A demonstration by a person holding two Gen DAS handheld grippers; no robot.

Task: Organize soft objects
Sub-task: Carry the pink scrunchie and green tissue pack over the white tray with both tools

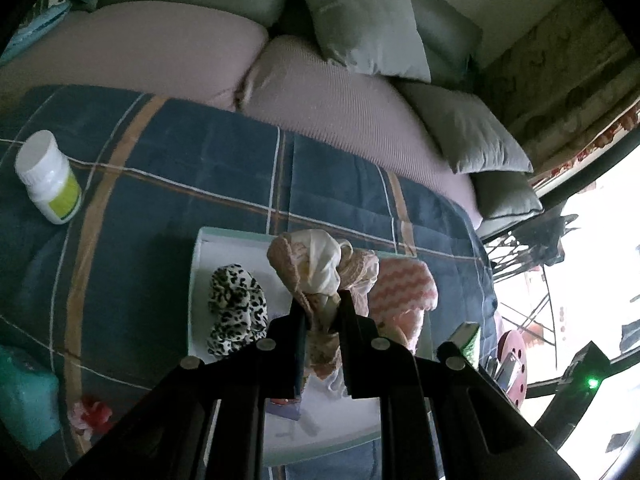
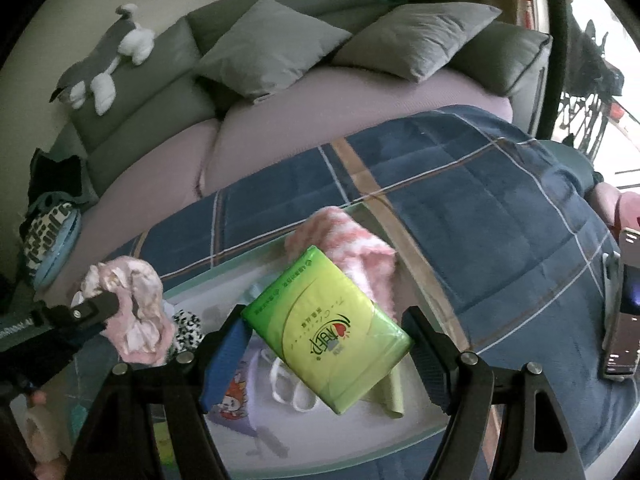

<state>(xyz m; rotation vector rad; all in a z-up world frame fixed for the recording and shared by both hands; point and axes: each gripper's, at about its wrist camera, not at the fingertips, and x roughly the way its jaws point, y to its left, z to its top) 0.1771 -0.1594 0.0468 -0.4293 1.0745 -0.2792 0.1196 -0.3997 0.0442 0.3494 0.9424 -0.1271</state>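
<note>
My left gripper (image 1: 322, 300) is shut on a pink and cream cloth bundle (image 1: 316, 264) and holds it above a pale tray (image 1: 224, 240) on the blue plaid blanket. A leopard-print soft item (image 1: 236, 312) and a pink zigzag fluffy cloth (image 1: 404, 288) lie in the tray. My right gripper (image 2: 328, 336) is shut on a green tissue pack (image 2: 328, 332) held above the tray (image 2: 224, 280). The left gripper with its bundle (image 2: 132, 304) shows at the left of the right wrist view, and the zigzag cloth (image 2: 352, 240) lies behind the pack.
A white pill bottle (image 1: 48, 176) stands on the blanket (image 1: 180, 160) at the left. A teal box (image 1: 24, 396) sits at the lower left. Grey cushions (image 2: 272, 48) and a plush toy (image 2: 108, 60) line the sofa back. A phone (image 2: 624, 320) lies at the right.
</note>
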